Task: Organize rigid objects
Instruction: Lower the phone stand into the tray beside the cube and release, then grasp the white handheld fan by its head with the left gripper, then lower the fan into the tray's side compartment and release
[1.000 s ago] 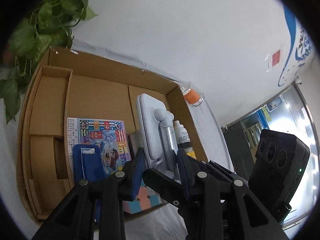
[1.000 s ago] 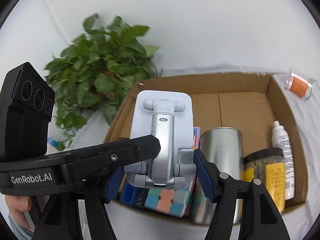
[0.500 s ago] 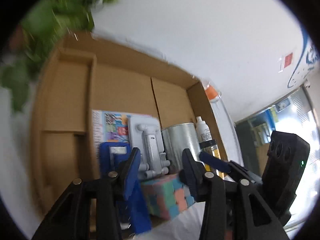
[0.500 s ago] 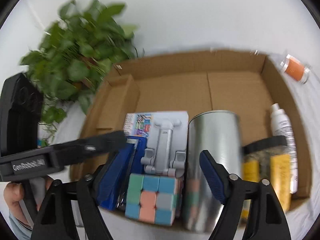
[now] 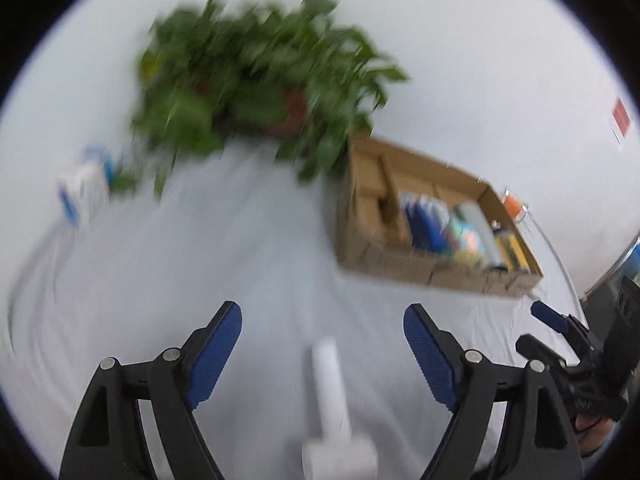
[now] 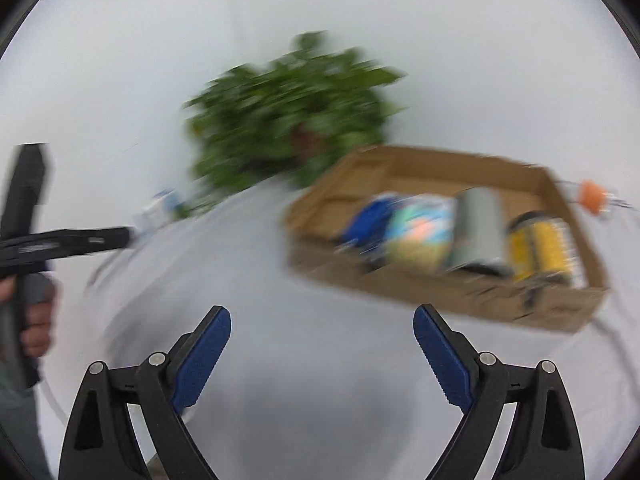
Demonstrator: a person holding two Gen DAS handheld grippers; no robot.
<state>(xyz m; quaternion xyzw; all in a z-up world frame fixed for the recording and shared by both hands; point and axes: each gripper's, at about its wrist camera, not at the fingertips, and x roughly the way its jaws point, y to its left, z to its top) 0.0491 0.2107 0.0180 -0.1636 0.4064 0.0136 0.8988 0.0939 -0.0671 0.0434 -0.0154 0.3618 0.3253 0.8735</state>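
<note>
White cloth (image 5: 248,248): both grippers, left (image 5: 322,344) and right (image 6: 322,346), have just been opening, empty; box (image 6: 448,292) far right, already packed.

Matt brown cardboard box (image 6: 436,292) on smooth white cloth (image 6: 280,280); dull metal can (image 6: 478,232) inside.

One cardboard box (image 6: 448,296), one leafy plant (image 5: 256,92), one white tool (image 5: 332,384), and, through blur, perhaps five items inside.
</note>
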